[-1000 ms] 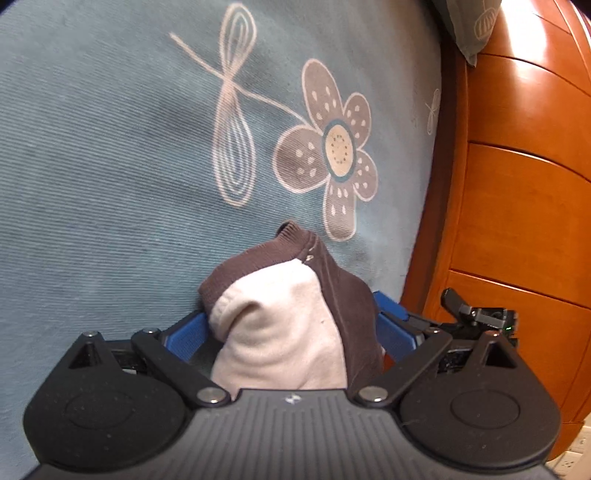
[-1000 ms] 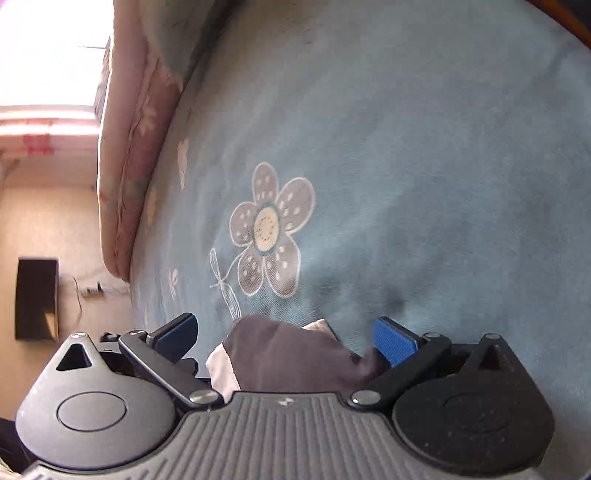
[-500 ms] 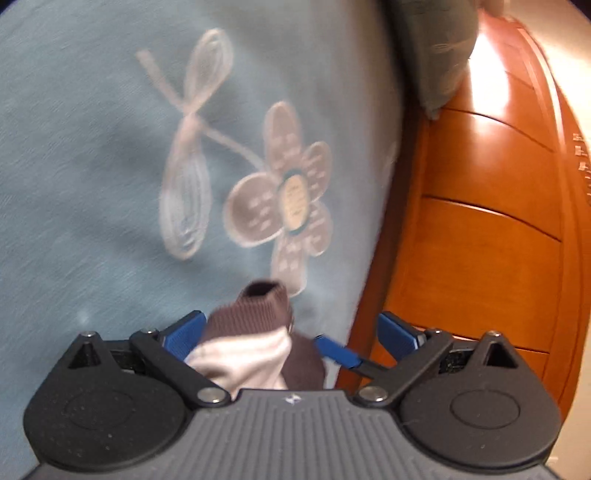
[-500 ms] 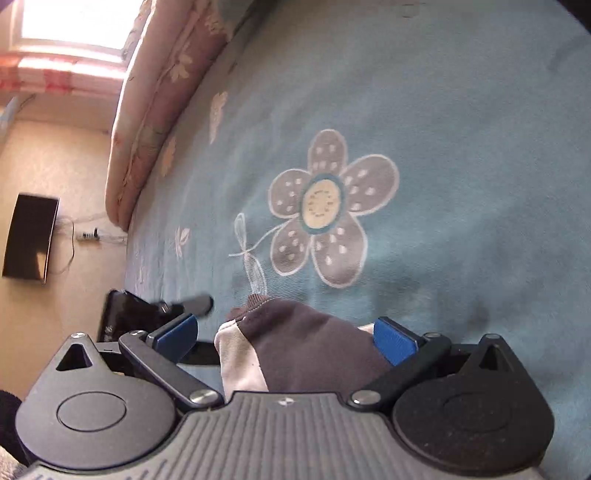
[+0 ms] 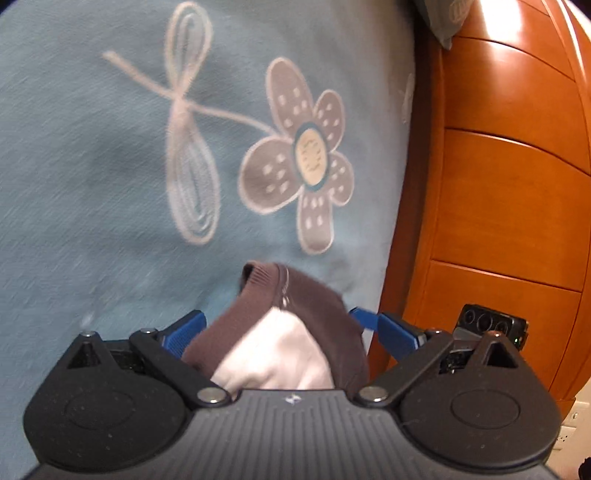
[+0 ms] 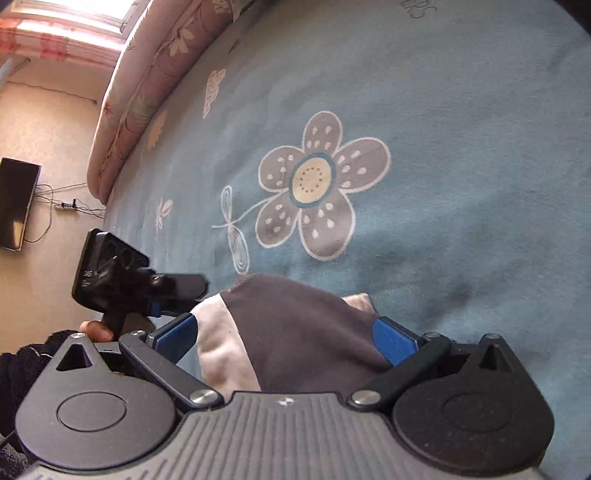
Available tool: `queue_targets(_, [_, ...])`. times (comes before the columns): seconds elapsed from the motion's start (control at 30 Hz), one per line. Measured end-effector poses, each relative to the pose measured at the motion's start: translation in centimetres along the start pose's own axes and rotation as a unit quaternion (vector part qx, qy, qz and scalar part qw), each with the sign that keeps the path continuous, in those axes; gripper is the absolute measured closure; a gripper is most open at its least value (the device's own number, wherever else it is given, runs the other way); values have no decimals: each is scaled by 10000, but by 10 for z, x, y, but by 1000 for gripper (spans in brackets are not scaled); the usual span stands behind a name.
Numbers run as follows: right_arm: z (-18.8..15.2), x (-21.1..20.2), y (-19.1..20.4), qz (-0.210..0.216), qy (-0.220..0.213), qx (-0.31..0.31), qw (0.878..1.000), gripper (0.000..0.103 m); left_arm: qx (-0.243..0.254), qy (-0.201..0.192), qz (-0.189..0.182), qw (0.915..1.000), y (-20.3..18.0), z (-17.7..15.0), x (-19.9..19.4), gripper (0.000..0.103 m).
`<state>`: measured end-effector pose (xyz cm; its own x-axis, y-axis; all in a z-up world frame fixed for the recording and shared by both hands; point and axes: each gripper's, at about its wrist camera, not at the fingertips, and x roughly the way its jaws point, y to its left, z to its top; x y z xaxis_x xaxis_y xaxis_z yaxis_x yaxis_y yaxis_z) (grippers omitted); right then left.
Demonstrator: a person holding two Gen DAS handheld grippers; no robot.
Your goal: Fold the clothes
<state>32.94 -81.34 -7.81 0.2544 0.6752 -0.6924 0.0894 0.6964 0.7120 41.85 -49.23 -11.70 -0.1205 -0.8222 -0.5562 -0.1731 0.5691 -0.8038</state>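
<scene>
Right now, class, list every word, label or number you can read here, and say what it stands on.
"ERS": blue bedspread, cut off by the frame edge, uncertain.
White print on the black camera unit: too small to read.
Brown and white garment: no text visible.

Bedspread (image 5: 92, 184): dusty teal, with grey five-petalled flowers outlined in white, cream centres ringed in dark blue, and white looped stems.
Garment (image 6: 295, 325): dark brown with ribbed edge, plus a pale pinkish-white panel.
Headboard (image 5: 509, 184): glossy orange-brown wood.
Quilt (image 6: 147, 85): pink, leaf and flower print.
Left claw (image 5: 291, 328): black body, blue finger pads.
Right claw (image 6: 284, 332): same black and blue.
</scene>
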Motion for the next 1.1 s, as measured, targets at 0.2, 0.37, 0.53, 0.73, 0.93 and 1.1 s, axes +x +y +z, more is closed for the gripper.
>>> queue_targets(0.2, [-10, -5, -6, -52, -42, 136, 9999, 0, -55, 204, 452, 9988, 6, -18, -20, 5])
queue_targets(0.37, [-13, 1, -2, -89, 29, 83, 9999, 0, -176, 259, 486, 9983, 14, -14, -3, 8])
queue_targets(0.53, [-14, -9, 19, -200, 125, -340, 9991, 0, -137, -16, -82, 9999, 7, -7, 13, 9])
queue_targets(0.73, [-25, -15, 28, -293, 179, -405, 9986, 0, -305, -145, -391, 9987, 16, -3, 16, 45])
queue_targets(0.93, [-30, -30, 24, -474, -25, -279, 9985, 0, 1186, 105, -46, 9929, -26, -15, 10, 81])
queue_targets(1.1, [-25, -52, 14, -677, -271, -180, 9972, 0, 3305, 279, 151, 9433, -88, -54, -2, 83])
